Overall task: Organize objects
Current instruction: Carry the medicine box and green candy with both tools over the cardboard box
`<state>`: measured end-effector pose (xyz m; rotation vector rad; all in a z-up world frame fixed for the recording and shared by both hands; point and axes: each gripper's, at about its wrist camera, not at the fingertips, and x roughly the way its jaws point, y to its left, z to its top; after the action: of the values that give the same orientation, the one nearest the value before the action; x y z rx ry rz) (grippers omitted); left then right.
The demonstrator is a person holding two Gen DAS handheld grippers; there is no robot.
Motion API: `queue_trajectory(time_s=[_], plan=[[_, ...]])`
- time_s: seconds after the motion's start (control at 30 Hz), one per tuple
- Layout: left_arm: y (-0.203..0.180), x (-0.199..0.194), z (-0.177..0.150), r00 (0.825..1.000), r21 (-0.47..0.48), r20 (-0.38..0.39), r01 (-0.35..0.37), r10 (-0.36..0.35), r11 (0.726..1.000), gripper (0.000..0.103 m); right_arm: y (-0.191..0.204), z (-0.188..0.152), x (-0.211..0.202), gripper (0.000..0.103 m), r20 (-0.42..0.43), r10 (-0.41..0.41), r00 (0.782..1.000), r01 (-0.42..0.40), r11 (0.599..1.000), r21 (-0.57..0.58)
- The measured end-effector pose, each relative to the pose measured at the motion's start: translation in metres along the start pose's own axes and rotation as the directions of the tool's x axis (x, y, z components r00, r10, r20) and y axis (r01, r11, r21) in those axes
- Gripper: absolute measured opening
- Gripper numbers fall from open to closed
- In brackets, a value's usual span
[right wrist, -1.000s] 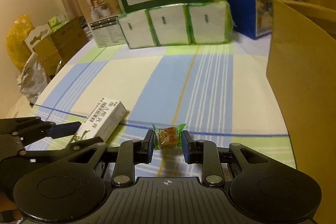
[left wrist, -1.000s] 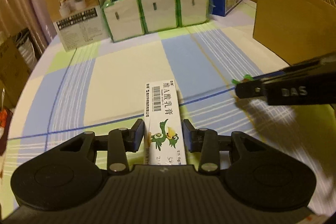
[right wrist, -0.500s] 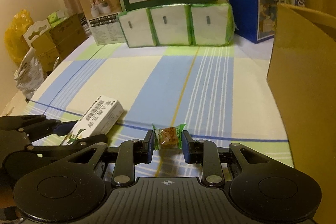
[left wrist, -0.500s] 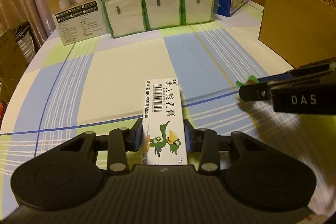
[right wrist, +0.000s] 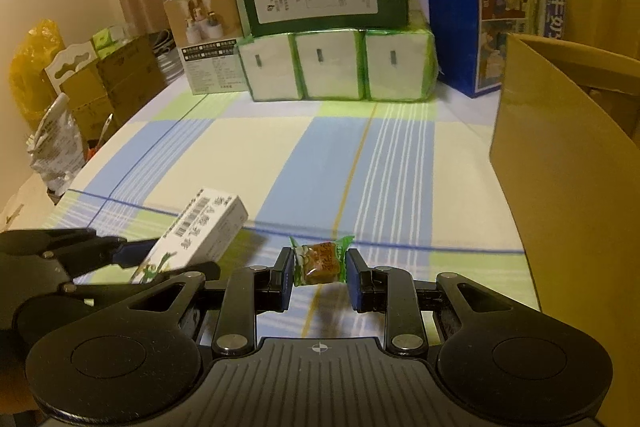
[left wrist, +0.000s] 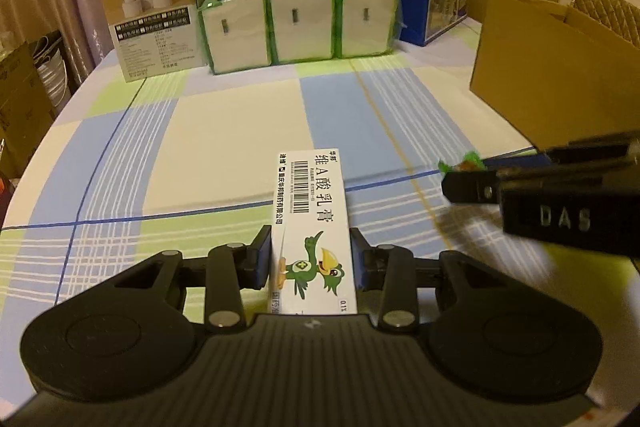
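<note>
The white carton (left wrist: 314, 223) I hold in my left gripper (left wrist: 312, 259) runs lengthwise straight away from me, its barcode end pointing toward the stacked packs at the far side of the table (left wrist: 224, 131) and its cartoon bird end back at my palm; from the right wrist view its far end tilts upward, clear of the cloth; the wrapped candy (right wrist: 320, 263) in my right gripper (right wrist: 320, 277) lies crosswise, its long axis running from one pad to the other, green twisted ends at each side; compared with a second ago the carton has risen off the cloth and sits tighter between my left pads, which were slightly apart from it then, and the candy has lifted a little as well, with the far boxes now lower in my view; the carton's near half sits between the left jaws, pinched on its long side faces, with the far half sticking out ahead; the candy is clamped right at the tips of the right jaws, above the blue line on the cloth; the open cardboard box (right wrist: 560, 163) stands just to my right; my right gripper shows in the left view, candy peeping above its tip
</note>
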<state>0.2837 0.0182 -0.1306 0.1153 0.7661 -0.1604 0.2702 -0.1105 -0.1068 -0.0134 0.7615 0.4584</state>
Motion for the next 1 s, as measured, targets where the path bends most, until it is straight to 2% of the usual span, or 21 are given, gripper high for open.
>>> queue_trajectory(time_s=[0.23,0.5,0.7,1.0], plan=[[-0.015,-0.037,-0.015,1.000,-0.041,0.006,0.009,-0.009,0.999,0.033,0.003,-0.027,-0.036,0.024,0.002,-0.032,0.999,0.032,0.999,0.015],[-0.042,-0.093,-0.034,1.000,-0.081,0.007,0.031,-0.030,0.996,0.033,0.006,-0.050,-0.103,0.024,0.018,-0.057,0.998,0.057,0.998,0.035],[-0.062,-0.145,-0.039,0.999,-0.112,0.026,0.043,-0.041,0.993,0.033,0.011,-0.055,-0.158,0.024,0.061,-0.053,0.997,0.050,0.997,0.056],[-0.098,-0.210,-0.042,0.996,-0.098,0.073,0.050,-0.043,0.994,0.033,0.008,-0.070,-0.232,0.024,0.118,-0.071,0.990,0.061,0.995,0.083]])
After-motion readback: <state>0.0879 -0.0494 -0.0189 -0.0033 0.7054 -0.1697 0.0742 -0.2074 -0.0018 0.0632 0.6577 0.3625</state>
